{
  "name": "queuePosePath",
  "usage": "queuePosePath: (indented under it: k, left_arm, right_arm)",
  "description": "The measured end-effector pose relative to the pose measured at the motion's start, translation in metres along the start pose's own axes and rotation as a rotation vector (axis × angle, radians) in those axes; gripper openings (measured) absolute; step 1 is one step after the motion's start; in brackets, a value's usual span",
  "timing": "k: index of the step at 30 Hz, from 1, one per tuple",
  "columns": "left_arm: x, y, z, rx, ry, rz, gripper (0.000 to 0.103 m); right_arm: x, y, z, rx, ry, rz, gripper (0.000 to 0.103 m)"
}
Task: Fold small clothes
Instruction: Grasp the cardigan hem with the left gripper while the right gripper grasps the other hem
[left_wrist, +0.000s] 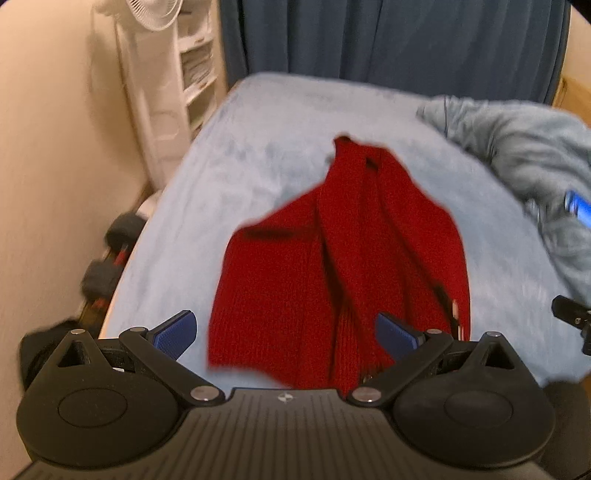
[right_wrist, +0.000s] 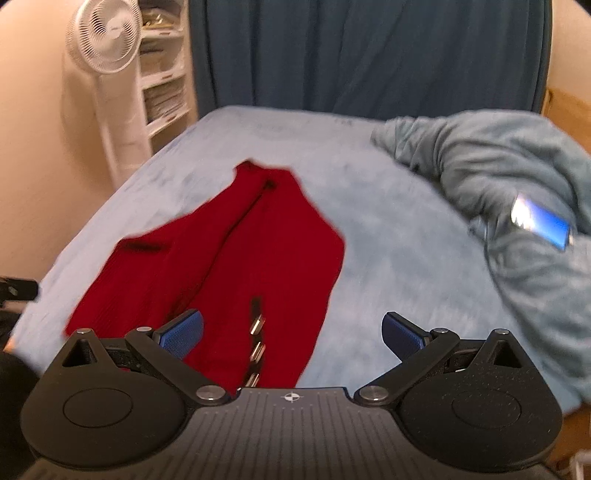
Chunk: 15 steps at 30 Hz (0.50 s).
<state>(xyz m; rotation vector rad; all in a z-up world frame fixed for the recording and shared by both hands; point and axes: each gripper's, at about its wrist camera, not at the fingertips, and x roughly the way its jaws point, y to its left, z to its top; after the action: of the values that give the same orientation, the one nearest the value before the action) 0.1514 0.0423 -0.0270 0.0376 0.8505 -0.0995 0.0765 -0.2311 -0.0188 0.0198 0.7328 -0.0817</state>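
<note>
Red knit cardigan (left_wrist: 332, 266) lay spread on the pale blue fleece bed cover (left_wrist: 229, 155), centre of bed, collar toward 12, hem toward 6. Ribbed knit, soft, with metal toggle buttons (right_wrist: 256, 349) down the front near the hem. My left gripper (left_wrist: 286, 338) had its jaws spread wide, nothing held, hovering over the hem. My right gripper (right_wrist: 291, 334) was also spread and empty, above the hem's right part. I judged this as pre-fold, approach stage. Next move called for pinching an edge at each side and folding inward. Crumpled grey-blue blanket (right_wrist: 498, 173) sat at 2. Frames were motion-blurred.
</note>
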Motion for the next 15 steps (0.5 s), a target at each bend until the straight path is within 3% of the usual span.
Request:
queuePosePath:
  k: [4,8,11,15]
  left_arm:
    - [0.076,-0.012,0.055,0.007,0.019,-0.068,0.103]
    - [0.184,-0.029,0.1,-0.003,0.168,-0.157,0.103]
    - [0.26,-0.037,0.126,-0.016,0.262,-0.123,0.099]
    - [0.331,-0.041,0.147,-0.01,0.332,-0.09,0.097]
  right_arm:
    - [0.085,-0.013,0.038,-0.001,0.004,0.002,0.102]
    - [0.191,-0.013,0.064,0.028,0.121,0.064,0.102]
    - [0.265,0.003,0.074,0.046,0.214,0.133,0.102]
    - [0.336,0.032,0.08,-0.052,0.256,0.084,0.101]
